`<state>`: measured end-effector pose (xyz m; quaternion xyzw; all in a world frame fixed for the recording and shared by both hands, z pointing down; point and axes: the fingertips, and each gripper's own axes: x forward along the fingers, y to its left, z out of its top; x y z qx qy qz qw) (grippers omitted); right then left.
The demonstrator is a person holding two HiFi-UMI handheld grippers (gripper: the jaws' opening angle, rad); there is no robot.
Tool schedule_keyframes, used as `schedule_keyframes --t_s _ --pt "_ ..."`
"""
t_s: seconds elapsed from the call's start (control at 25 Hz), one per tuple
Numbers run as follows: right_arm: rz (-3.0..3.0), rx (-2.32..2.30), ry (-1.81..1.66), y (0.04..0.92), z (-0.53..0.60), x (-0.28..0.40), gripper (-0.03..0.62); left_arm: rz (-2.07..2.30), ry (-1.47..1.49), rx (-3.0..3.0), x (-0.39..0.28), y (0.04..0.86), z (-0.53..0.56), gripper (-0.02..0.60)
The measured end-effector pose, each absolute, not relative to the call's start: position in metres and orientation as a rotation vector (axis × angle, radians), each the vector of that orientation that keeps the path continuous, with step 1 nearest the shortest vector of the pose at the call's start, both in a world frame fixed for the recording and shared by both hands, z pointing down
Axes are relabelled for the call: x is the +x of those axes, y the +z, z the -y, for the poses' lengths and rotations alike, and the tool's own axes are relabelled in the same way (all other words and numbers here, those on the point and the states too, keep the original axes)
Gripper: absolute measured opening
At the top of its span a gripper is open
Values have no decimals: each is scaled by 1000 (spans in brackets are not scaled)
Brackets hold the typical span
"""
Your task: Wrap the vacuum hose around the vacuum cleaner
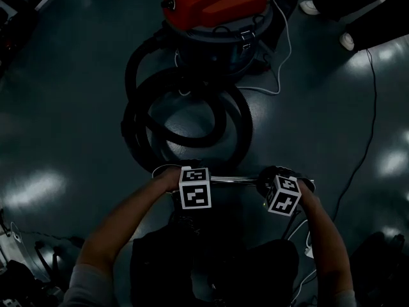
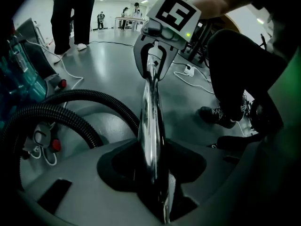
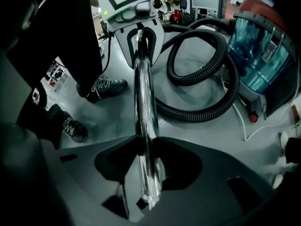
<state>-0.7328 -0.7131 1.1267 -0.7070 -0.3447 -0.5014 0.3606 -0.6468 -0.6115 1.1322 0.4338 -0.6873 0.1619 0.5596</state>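
Clenched on the chrome wand tube (image 1: 233,180) with the left gripper (image 2: 154,167) toward one end and with the right gripper (image 3: 148,167) toward the other. Pads pressed to the metal from both sides in each gripper view. Held about level, low over the floor (image 1: 77,94), just in front of the person's legs.

Judged as the start of the wrap, with nothing wound yet. Seen loose on the floor in two or three wide loops: the black ribbed hose (image 1: 185,130), close against the front of the red-topped vacuum cleaner (image 1: 217,18) and not round its drum. Most likely joined to the tube somewhere near the left gripper, though hard to make out in the dark.

Next, probably: carrying the tube round the canister so as to draw the loops up snug against the body. Calls for firm grips at both ends, a steady pull, and care not to snag the white power cord (image 1: 282,56) trailing beside the cleaner or the thin black cable (image 1: 370,107) beyond it.

Smooth, glossy grey flooring, patched with lamp reflections. Large bright workroom in the left gripper view, with a white power strip (image 2: 190,70) on the floor and tables (image 2: 124,20) and standing people (image 2: 70,13) farther off. A bystander's shoes (image 1: 311,7) near the cleaner.
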Motion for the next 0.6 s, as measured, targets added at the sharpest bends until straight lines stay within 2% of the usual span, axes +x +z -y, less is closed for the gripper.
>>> schedule_keyframes --t_s 0.4,0.6 --pt "903 -1859 -1362 1197 708 -752 158 1629 378 1035 -660 1193 612 172" --pt "871 -1857 -1374 1201 707 -753 158 1700 394 1023 -666 1188 608 177"
